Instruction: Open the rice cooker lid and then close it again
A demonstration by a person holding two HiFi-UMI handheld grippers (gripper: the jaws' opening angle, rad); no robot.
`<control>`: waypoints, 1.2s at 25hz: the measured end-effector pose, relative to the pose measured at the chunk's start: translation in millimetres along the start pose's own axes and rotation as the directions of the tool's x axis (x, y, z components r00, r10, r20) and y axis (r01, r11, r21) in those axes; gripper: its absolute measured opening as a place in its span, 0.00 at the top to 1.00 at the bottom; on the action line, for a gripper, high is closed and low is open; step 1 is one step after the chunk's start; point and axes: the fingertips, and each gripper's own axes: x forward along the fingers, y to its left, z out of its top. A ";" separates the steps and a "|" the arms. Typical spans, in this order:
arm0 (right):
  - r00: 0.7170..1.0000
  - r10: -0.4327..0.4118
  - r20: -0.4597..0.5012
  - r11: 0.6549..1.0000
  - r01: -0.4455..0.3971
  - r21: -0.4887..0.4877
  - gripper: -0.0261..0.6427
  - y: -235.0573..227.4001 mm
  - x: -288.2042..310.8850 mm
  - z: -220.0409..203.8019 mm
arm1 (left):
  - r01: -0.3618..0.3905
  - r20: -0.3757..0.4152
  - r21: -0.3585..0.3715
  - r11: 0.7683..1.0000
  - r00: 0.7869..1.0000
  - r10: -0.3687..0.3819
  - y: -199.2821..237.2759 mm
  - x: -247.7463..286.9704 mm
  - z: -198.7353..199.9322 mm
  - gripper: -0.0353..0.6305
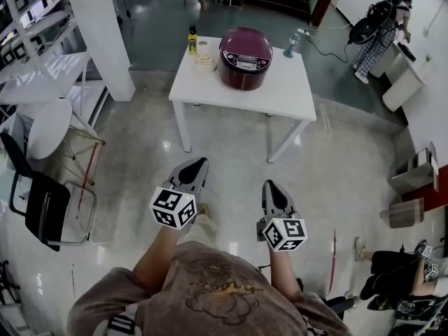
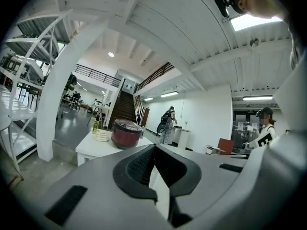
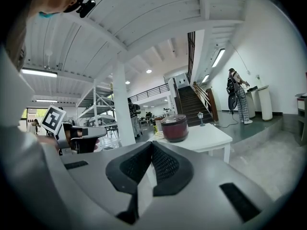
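1. The left gripper [image 1: 199, 162], at lower centre of the head view, has its jaws pressed together with nothing between them. Its own view shows the dark ribbed pads [image 2: 139, 164] meeting.
2. The right gripper [image 1: 270, 185], just to its right, is likewise closed and empty.
3. Each carries a marker cube [image 1: 173, 207] printed with black-and-white square codes.
4. The rice cooker [image 1: 245, 58] is maroon with its lid down. It sits on the white table [image 1: 280, 96] at upper centre, well apart from both grippers (its panel print is too small to read).
5. A yellow-labelled bottle [image 1: 192, 40] stands just left of the cooker; its label is illegible.
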 end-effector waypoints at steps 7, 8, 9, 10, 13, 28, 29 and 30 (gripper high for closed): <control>1.000 -0.011 -0.009 1.000 0.011 -0.006 0.96 -25.1 59.3 13.5 | 0.025 -0.010 -0.003 1.000 1.000 -0.025 30.3 58.3 15.1 0.92; 1.000 -0.015 -0.008 1.000 0.015 -0.005 0.96 -27.9 66.9 15.3 | 0.029 -0.011 -0.003 1.000 1.000 -0.029 34.7 65.6 17.4 0.92; 1.000 -0.019 -0.007 1.000 0.019 -0.006 0.96 -30.4 74.6 17.2 | 0.034 -0.011 -0.003 0.999 0.999 -0.034 39.3 72.9 20.1 0.92; 1.000 -0.022 -0.007 1.000 0.022 -0.006 0.96 -32.8 82.4 19.2 | 0.038 -0.010 -0.003 0.999 0.999 -0.038 44.0 80.1 23.0 0.92; 0.999 -0.036 -0.005 0.999 0.036 -0.004 0.96 -39.8 105.7 25.0 | 0.051 -0.008 -0.003 0.999 0.999 -0.051 57.8 101.9 32.2 0.92; 0.995 -0.098 0.004 0.995 0.098 -0.014 0.96 -48.1 199.0 43.3 | 0.126 -0.017 -0.002 0.992 0.992 -0.126 127.1 177.3 58.3 0.92; 0.995 -0.101 0.001 0.995 0.101 -0.015 0.96 -48.2 201.8 43.8 | 0.128 -0.018 -0.005 0.992 0.992 -0.128 130.0 179.9 58.8 0.92; 0.994 -0.105 0.000 0.994 0.105 -0.017 0.96 -48.5 204.7 44.6 | 0.131 -0.018 -0.008 0.991 0.991 -0.131 132.7 182.5 59.5 0.92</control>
